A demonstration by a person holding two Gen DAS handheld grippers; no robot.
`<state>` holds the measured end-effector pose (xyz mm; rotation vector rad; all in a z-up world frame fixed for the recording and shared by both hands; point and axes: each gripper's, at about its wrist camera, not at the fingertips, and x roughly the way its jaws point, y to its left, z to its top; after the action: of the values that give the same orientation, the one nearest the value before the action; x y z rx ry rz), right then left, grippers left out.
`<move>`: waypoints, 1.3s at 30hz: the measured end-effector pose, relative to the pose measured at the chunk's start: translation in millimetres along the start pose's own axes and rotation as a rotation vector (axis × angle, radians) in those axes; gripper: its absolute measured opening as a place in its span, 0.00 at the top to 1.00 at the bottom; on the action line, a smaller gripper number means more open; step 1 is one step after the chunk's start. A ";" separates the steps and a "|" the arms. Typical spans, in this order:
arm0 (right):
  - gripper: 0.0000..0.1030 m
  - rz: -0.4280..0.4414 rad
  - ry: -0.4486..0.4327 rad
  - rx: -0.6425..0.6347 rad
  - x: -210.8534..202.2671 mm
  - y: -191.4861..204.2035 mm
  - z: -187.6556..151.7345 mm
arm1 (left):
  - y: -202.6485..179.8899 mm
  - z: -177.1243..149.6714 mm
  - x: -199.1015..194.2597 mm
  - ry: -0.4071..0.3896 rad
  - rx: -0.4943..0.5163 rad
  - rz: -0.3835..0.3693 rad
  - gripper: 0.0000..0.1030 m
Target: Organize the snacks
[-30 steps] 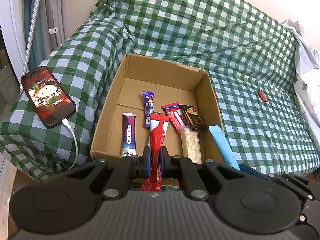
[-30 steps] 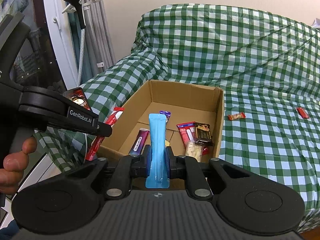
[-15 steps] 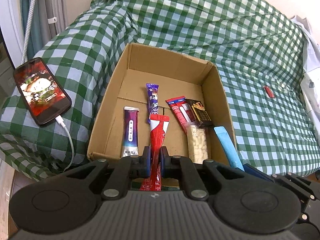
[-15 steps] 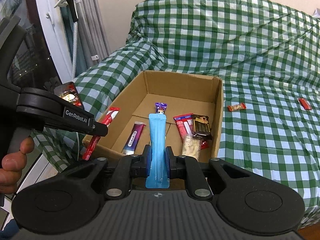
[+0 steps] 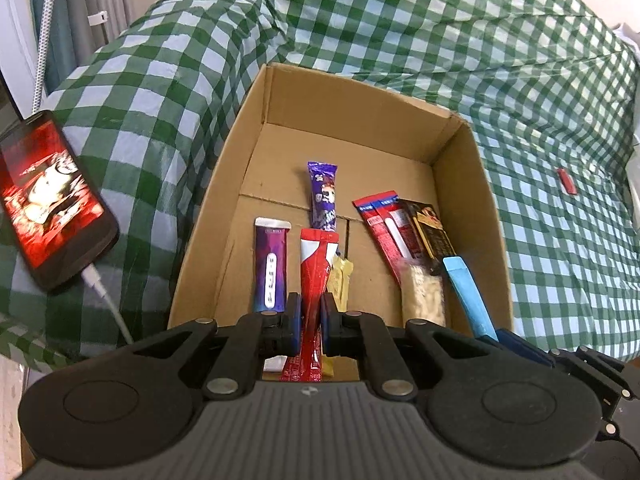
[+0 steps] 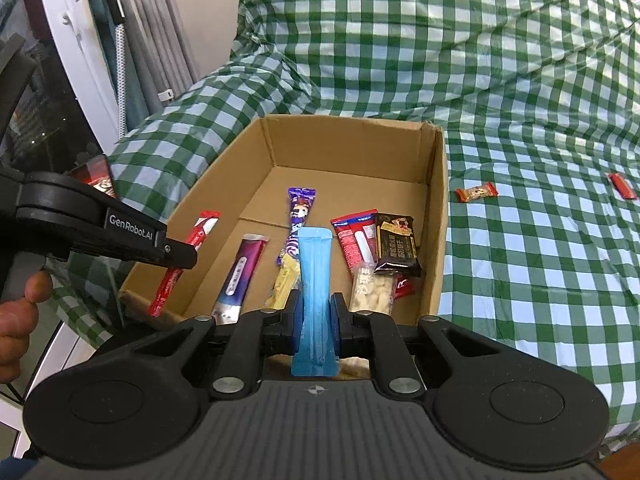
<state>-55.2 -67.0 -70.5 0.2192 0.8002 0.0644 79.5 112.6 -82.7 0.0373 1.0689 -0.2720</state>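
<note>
An open cardboard box (image 5: 224,184) (image 6: 438,216) sits on a green checked cover. It holds several snacks: a purple stick (image 5: 270,264), a purple wrapper (image 5: 322,196), red packets (image 5: 384,224), a dark bar (image 5: 432,236) and a pale bag (image 5: 424,296). My left gripper (image 5: 306,312) is shut on a red stick packet (image 5: 316,268) over the box's near edge; it shows in the right wrist view (image 6: 200,232). My right gripper (image 6: 316,316) is shut on a blue stick packet (image 6: 314,272), which also shows in the left wrist view (image 5: 466,292) at the box's near right.
A phone (image 5: 44,200) on a white cable lies on the cover left of the box. Two small red snacks (image 6: 476,193) (image 6: 622,185) lie on the cover right of the box. A window frame and curtain stand at the far left.
Both grippers have moved forward and down toward the box with their packets still held. The box now looks larger and closer in both views.
</note>
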 end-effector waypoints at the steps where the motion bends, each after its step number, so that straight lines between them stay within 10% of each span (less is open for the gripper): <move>1: 0.85 -0.001 0.004 0.004 4.9 -2.1 2.3 | 0.0 3.7 4.5 0.003 0.000 0.003 0.90; 10: 0.85 -0.005 0.019 0.028 49.1 -17.6 26.2 | -1.4 32.4 39.5 0.029 0.006 0.021 0.87; 12: 0.81 -0.005 0.021 0.043 56.5 -21.0 32.4 | -1.6 36.6 43.0 0.022 0.001 0.030 0.68; 13: 0.77 -0.011 0.021 0.055 58.3 -23.2 35.0 | -1.3 38.2 44.0 0.019 -0.005 0.036 0.35; 14: 0.59 -0.018 0.023 0.067 59.8 -24.6 37.2 | -1.0 39.2 43.9 0.012 -0.014 0.047 0.07; 15: 0.40 -0.026 0.019 0.078 60.1 -25.5 38.6 | -0.4 39.4 42.0 0.000 -0.029 0.063 0.01; 26: 0.14 -0.040 0.043 0.059 27.2 -11.8 20.1 | -1.9 10.5 17.4 0.028 -0.020 0.093 0.00; 39: 0.07 -0.070 -0.079 -0.030 -61.3 20.4 -12.3 | -9.1 -46.3 -68.0 -0.104 0.054 0.095 0.00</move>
<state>-106.1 -53.5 -31.1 0.1640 0.7274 0.0019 6.8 125.0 -45.0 0.1208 0.9532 -0.2147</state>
